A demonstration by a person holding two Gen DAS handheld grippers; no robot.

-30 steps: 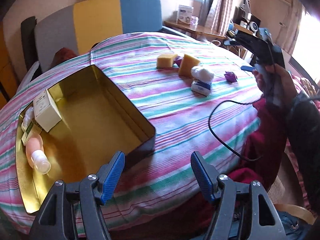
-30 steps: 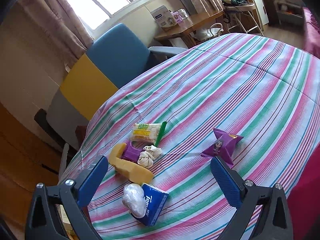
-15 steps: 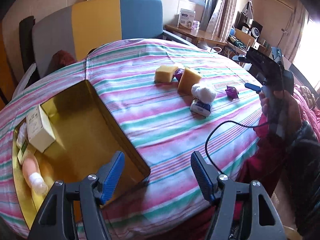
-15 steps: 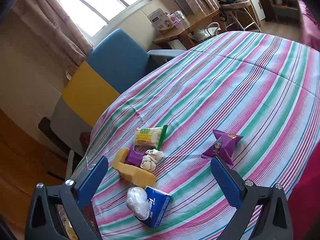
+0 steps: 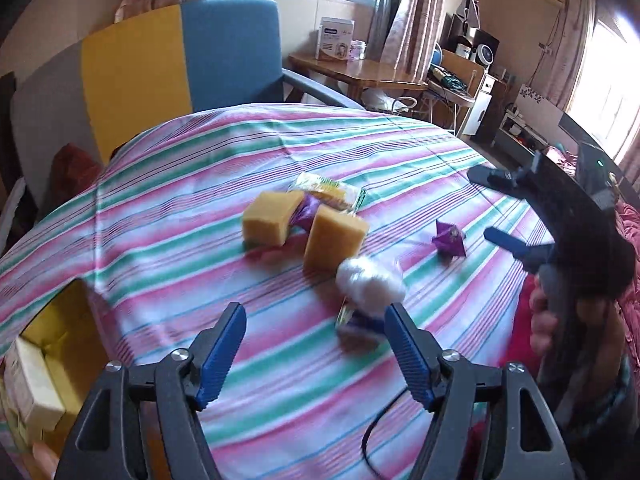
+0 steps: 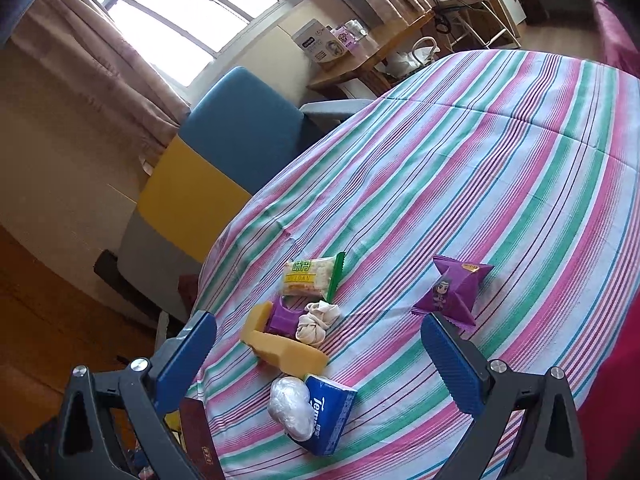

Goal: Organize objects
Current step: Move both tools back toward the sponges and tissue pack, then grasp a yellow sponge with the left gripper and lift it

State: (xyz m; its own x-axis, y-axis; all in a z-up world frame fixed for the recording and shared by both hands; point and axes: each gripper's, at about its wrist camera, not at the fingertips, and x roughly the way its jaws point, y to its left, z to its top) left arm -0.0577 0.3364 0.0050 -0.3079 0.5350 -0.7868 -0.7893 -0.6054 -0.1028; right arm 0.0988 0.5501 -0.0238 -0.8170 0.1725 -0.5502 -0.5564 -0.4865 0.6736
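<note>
Now the left gripper's (image 5: 316,344) fingers, just widened, stand empty before the white bundle (image 5: 370,286) on the bench (image 5: 200,200), the right gripper's (image 6: 320,352) fingers wide around the sponge (image 6: 288,350).

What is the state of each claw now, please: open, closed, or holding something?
Left claw: open, holding nothing; its jaws have just been opening wider.
Right claw: open, holding nothing.

A lived-in home room. Curtains (image 5: 404,12) hang at a bright window (image 6: 188,12), and a blue-and-yellow armchair (image 5: 192,60) stands at the far edge of a counter under a striped cloth (image 5: 360,152). Beyond it, a cluttered wooden desk (image 5: 356,74).
</note>
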